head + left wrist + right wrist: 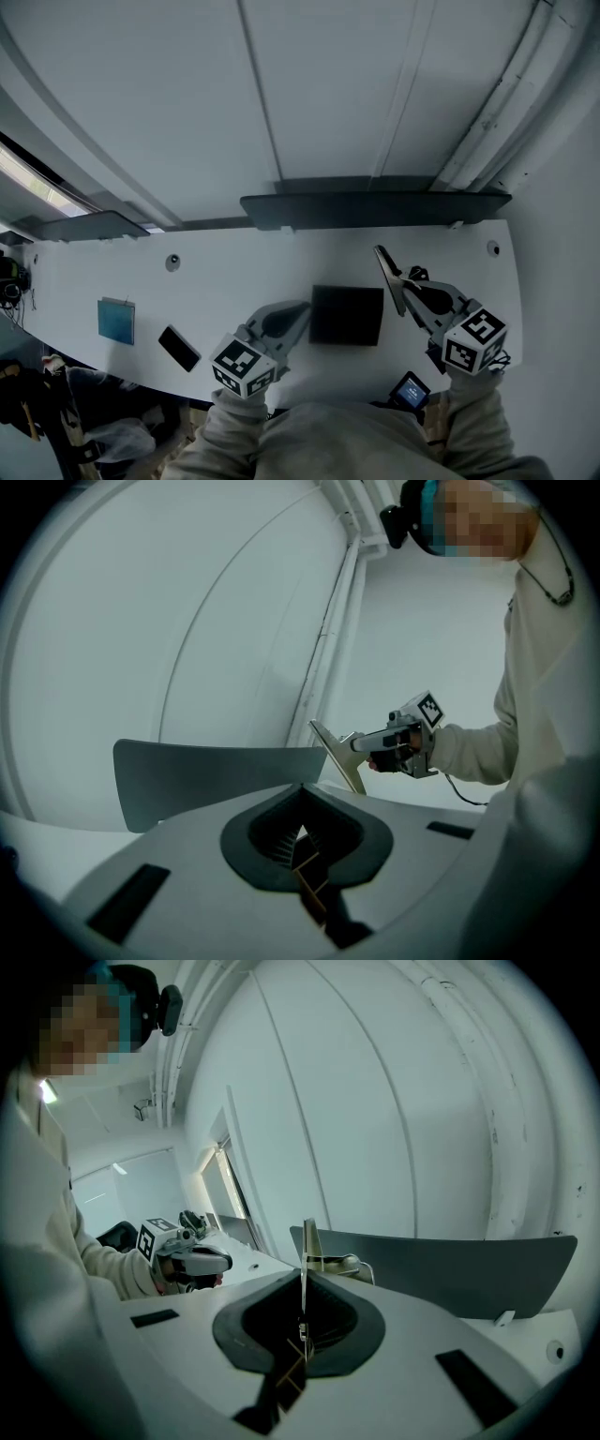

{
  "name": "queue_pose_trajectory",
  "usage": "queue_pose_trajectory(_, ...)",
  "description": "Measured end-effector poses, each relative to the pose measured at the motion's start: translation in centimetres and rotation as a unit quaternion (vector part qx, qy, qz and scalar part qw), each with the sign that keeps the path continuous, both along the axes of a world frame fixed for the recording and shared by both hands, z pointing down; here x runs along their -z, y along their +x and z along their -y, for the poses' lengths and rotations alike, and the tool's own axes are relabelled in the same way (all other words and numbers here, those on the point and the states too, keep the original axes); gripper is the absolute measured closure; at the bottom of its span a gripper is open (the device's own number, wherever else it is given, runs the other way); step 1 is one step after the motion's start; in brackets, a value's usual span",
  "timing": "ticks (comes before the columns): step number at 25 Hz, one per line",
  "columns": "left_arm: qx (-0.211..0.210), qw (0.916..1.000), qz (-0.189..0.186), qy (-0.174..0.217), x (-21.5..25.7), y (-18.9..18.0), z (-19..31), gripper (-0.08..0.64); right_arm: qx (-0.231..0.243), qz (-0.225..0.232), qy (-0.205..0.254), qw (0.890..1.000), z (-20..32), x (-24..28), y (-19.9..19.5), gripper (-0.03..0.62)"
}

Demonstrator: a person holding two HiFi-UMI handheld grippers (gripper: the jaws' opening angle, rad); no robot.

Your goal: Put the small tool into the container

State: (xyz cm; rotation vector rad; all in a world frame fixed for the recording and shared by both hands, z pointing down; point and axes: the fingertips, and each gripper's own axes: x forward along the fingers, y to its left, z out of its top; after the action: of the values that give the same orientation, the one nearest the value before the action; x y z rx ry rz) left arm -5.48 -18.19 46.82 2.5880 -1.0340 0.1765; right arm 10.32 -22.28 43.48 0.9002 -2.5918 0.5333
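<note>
Looking down past your pale sleeves [234, 427], nearest to you a small device with a lit blue screen [411, 389] sits at the table edge, just inside your right forearm.

Your left gripper [302, 310] hangs over the white table [234, 272] with its jaws brought together and nothing between them. Its tip points at the left side of the container [347, 319], close to it. I cannot tell from any view whether the two touch.

The container is a flat black rectangle lying in the middle of the table between your two grippers, and its inside looks bare.

Your right gripper [405, 283] is clamped on the small tool [388, 274], a thin flat blade with a widening end. You hold it just to the right of the container's far right corner, so it is beside the container and not in it. The blade sticks out beyond the jaws and slants away from you. From the right gripper view you see it edge-on as a thin upright line, and from the left gripper view you see its broad face.

Off to your left, well apart from the container, a black flat object [178, 348] lies at an angle near the table edge. A blue rectangle [116, 321] lies just beyond it.

Farther back, two round grommets [172, 262] sit in the tabletop, one toward each end. A long dark panel [375, 208] stands along the far edge against the pale wall.
</note>
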Motion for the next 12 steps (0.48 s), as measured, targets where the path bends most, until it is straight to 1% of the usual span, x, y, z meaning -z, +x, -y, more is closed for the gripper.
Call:
queue_pose_trajectory(7, -0.014, 0.9999, 0.003, -0.002, -0.4, 0.0, -0.6, 0.558, 0.018, -0.025, -0.001, 1.0, -0.2, -1.3, -1.0, 0.571)
queue_pose_trajectory(12, -0.019, 0.9998, -0.002, -0.002, -0.5, -0.3, -1.0, 0.558, 0.037, -0.043, -0.007, 0.998, -0.1, -2.6, -2.2, 0.571)
